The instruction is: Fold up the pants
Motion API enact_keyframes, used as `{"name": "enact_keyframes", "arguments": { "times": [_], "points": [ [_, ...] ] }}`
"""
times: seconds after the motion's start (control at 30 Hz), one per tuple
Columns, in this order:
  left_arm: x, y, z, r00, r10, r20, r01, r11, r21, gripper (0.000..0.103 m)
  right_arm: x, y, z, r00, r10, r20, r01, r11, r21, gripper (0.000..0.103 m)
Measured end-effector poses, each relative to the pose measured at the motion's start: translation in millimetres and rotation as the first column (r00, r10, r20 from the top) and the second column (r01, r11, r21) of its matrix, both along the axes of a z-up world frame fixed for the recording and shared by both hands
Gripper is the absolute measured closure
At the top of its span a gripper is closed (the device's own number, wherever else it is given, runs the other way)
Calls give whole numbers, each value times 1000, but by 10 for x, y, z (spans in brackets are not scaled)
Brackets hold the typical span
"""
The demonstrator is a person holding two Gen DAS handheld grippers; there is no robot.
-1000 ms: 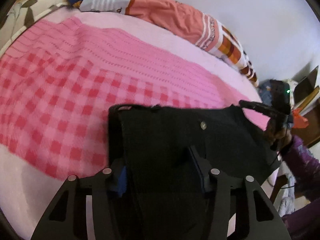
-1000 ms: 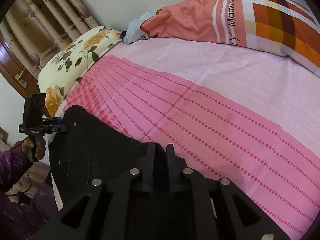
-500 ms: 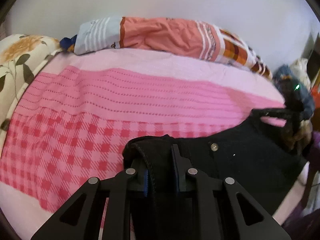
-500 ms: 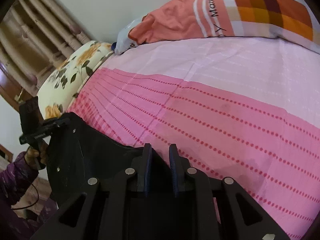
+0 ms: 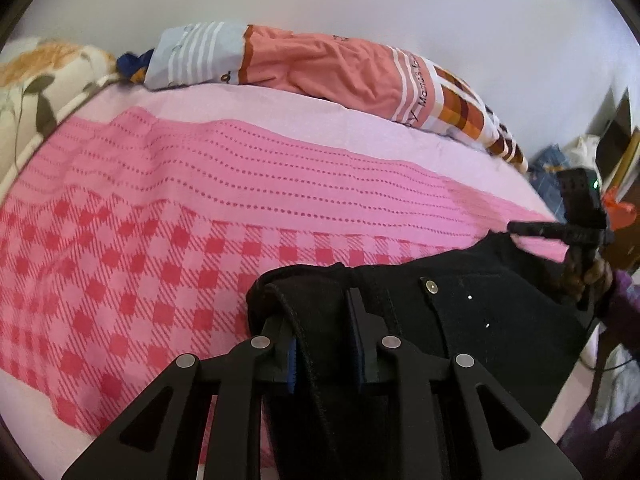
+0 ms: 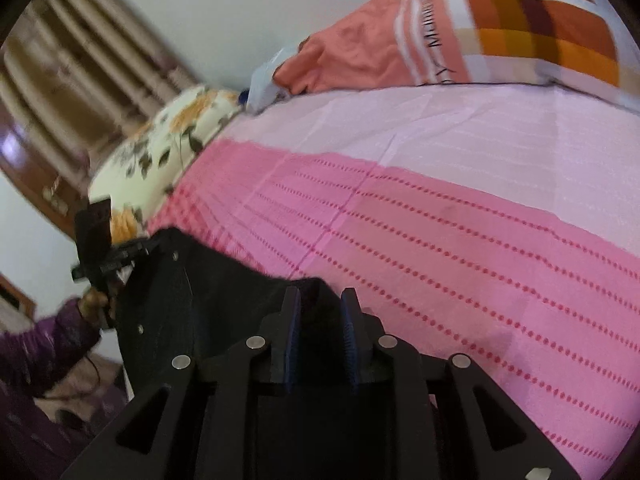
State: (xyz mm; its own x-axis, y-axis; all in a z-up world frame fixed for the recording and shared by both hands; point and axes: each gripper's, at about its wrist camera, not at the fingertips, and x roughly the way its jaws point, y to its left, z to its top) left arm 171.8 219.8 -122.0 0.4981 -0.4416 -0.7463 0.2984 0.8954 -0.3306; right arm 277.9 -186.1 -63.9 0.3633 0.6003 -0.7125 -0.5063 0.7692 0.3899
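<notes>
So the bed (image 5: pixel 280 184) is wearing a pink cover, checked near the front, dotted stripes further back, pale pink by the white wall (image 5: pixel 360 0). Brown curtains (image 6: pixel 80 68) are hanging off to the left in the right wrist view. Count-wise: one floral pillow (image 6: pixel 168 148), one orange patchwork pillow (image 5: pixel 340 64), one pair of black pants (image 5: pixel 480 312), two grippers. The pants are lying at the near edge of the bed, waistband end spread between both grippers. The left gripper (image 5: pixel 324 340) is pinching the waistband, fabric sitting between its fingers. The right gripper (image 6: pixel 318 336) is gripping the other corner, black cloth bunched between its fingers too, though its fingers are looking slightly parted.
</notes>
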Motion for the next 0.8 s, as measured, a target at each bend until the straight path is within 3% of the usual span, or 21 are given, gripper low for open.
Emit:
{"name": "enact_keyframes", "arguments": {
  "times": [0.23, 0.3, 0.47, 0.6, 0.67, 0.8],
  "points": [
    [-16, 43, -41, 1000, 11, -13, -12, 999, -41, 79, 100, 397, -89, 987, 157, -39, -160, 981, -111, 82],
    [-12, 50, -43, 1000, 11, -18, -12, 999, -44, 78, 83, 509, -81, 976, 212, -45, -216, 964, -152, 74],
    [-15, 65, -70, 1000, 8, -23, -9, 998, -55, 77, 43, 629, -61, 951, 302, -68, -309, 918, -249, 74],
    [-11, 68, -78, 1000, 7, -23, -9, 998, -55, 77, 116, 628, -107, 932, 335, -136, -359, 902, -238, 75],
    [-6, 69, -78, 1000, 5, -26, -7, 999, -54, 76, 70, 664, -89, 924, 362, -127, -383, 887, -256, 80],
    [-21, 66, -75, 1000, 5, -13, -5, 999, -49, 76, 31, 632, -71, 938, 330, -104, -346, 911, -224, 92]
  ]
}}
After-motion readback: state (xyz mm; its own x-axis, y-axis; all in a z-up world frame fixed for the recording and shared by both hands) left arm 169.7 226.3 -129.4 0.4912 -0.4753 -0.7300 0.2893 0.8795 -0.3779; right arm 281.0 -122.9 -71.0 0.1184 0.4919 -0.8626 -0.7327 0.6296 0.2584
